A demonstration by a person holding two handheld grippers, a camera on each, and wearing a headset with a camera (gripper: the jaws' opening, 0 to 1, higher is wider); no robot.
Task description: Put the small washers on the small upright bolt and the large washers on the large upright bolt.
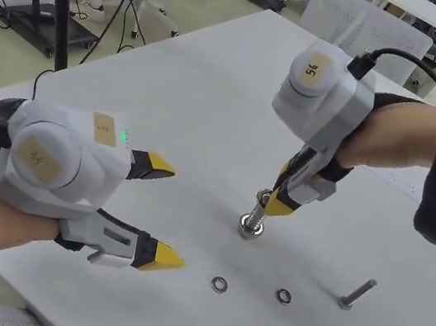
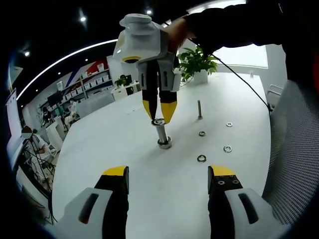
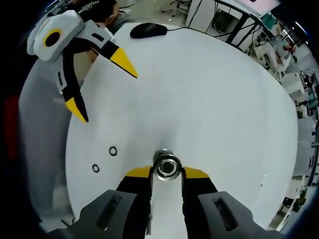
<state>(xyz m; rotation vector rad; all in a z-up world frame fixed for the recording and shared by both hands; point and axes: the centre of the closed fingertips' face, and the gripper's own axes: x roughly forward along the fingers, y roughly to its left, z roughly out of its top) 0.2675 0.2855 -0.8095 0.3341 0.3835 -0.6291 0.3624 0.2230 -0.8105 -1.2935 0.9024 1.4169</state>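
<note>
**A:** Start at the left. What is the left gripper doing?

**B:** The left gripper [image 1: 173,212] hovers over the table [image 1: 211,103], at nine o'clock from the large bolt [image 1: 254,219]. Its jaws are wide apart and hold nothing.

**A:** Which step is in hand?

**B:** Seating a large washer, I'd judge. The right gripper [image 1: 272,203] sits at that bolt's top, with its jaws narrowly apart on either side of the large washer [image 3: 167,167]. I cannot tell whether they pinch it or merely flank it.

**A:** And next?

**B:** Probably the jaws open so it drops down the thread. After that come the four small washers [image 1: 219,285], lying flat at five o'clock from the large bolt. They belong on the small bolt [image 1: 357,293] at four o'clock, which calls for a finer pinch.

**A:** How do the views differ?

**B:** The right gripper view looks straight down through the washer, which is centred on the bolt. The left gripper view sees it side-on, at the very top of the thread. That view also shows the small bolt standing straight, while the head view makes it lean.
</note>
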